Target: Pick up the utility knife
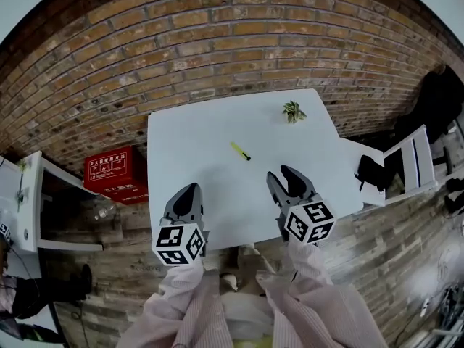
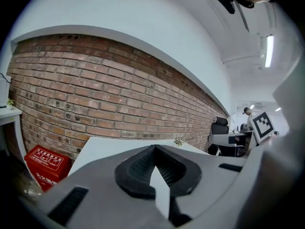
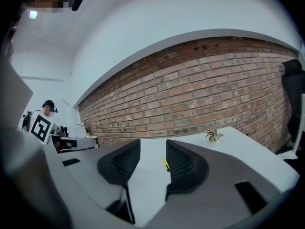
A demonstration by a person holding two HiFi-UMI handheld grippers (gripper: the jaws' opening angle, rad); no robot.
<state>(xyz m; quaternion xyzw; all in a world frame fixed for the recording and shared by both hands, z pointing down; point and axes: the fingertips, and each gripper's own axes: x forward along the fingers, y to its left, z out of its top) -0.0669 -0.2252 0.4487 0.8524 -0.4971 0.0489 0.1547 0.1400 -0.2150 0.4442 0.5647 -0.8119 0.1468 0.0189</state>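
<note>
I'm hovering my right gripper [image 1: 284, 180] with jaws apart and empty over the near edge of the white rectangular table [image 1: 188, 136], my left gripper [image 1: 190, 191] pinched together on nothing, and the slim yellow utility knife [image 1: 241, 151] is lying untouched mid-table ahead, so reach, grasp and lift are all waiting

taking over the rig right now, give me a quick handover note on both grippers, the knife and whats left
Left gripper: jaws together, empty, over the table's near edge.
Right gripper: jaws apart, empty, aimed toward the knife.
Utility knife: lies flat on the white table, ahead of the Right gripper, untouched.
Done: nothing picked up yet.
Left to do: probably move the Right gripper forward, close on the knife, lift.
</note>
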